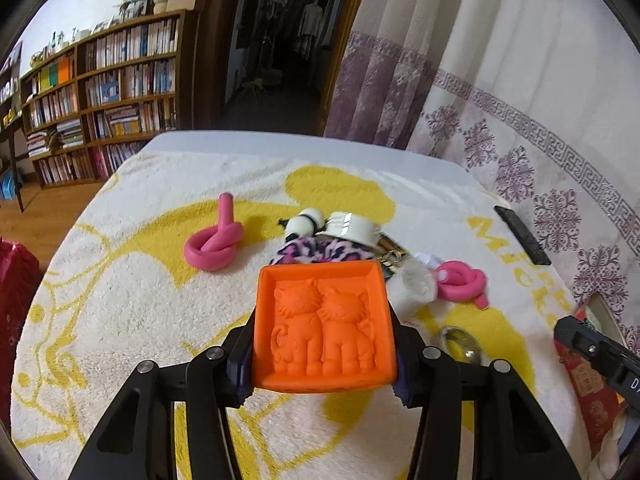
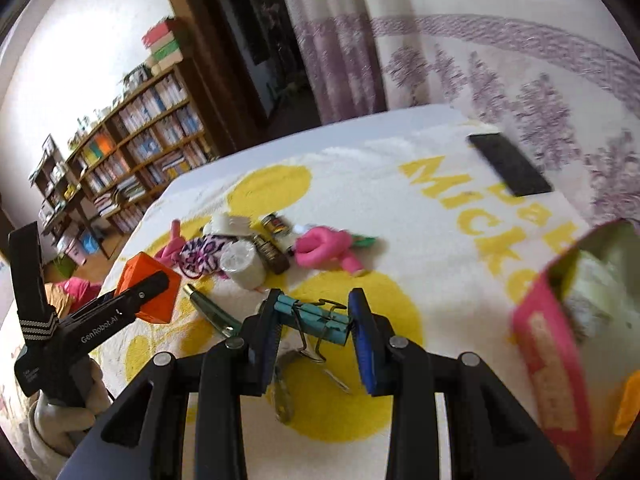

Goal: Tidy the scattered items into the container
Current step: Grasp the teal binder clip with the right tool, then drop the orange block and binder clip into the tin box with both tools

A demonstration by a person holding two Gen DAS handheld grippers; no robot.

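Left gripper (image 1: 324, 334) clamped on orange cat mould (image 1: 326, 326), lifted clear of blanket (image 1: 132, 320), centre of left view. Right gripper (image 2: 316, 324) closed on teal binder clips (image 2: 316, 318), held above the yellow patch, lower centre of right view.

Container, a pink box (image 2: 552, 364), at right edge of right view; open top, something pale inside, contents not readable. Some items probably already in; the two held ones not yet there.

Left on blanket: pink foam knot (image 1: 212, 246) centre left, second pink knot (image 1: 462, 282) centre right, leopard-print scrunchie (image 1: 320, 254), white roll (image 1: 414, 286), white cuff-like piece (image 1: 354, 228), spoon (image 1: 460, 344), small dark bottles (image 2: 274, 250).

Box cut off by frame edge. Heap behind mould partly hidden. Black flat object (image 1: 520, 234) upper right, identity unclear.
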